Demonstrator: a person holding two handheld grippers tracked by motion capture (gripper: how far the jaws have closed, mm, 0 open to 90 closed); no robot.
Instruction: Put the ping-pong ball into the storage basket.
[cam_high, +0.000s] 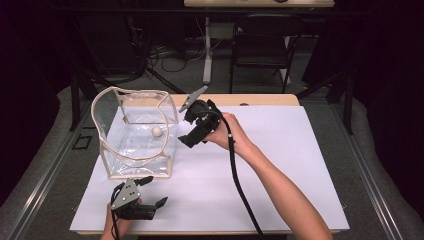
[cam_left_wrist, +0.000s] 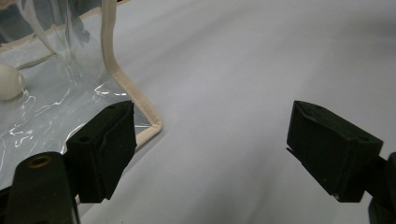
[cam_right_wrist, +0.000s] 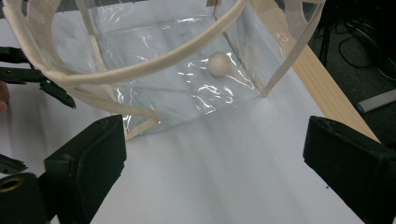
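ball (cam_high: 157, 131): small, pale and round, lying on the floor of the clear bag, toward its far side; it touches neither gripper.
bag (cam_high: 111, 165): a box-shaped clear plastic bag with cream edging, standing upright on the white sheet at the left of the table, mouth open to the top.
which way it points: the ball is round, so no long axis; the bag's mouth faces up and its rim sags and curls toward my right side.
my right gripper (cam_high: 186, 123): just beside the bag's right wall, above the sheet, aimed toward the bag; fingers spread wide, nothing between them.
my left gripper (cam_high: 150, 191): near the bag's front corner, low over the sheet; fingers wide apart, holding nothing, one finger (cam_left_wrist: 105, 149) close by the cream edge but i can't tell if it touches.
done so far: i judge the ball is already in the bag.
left to do: probably closing or tidying the bag's mouth; neither gripper has hold of the rim yet.
sheet (cam_high: 280, 165): white, bare to my right.
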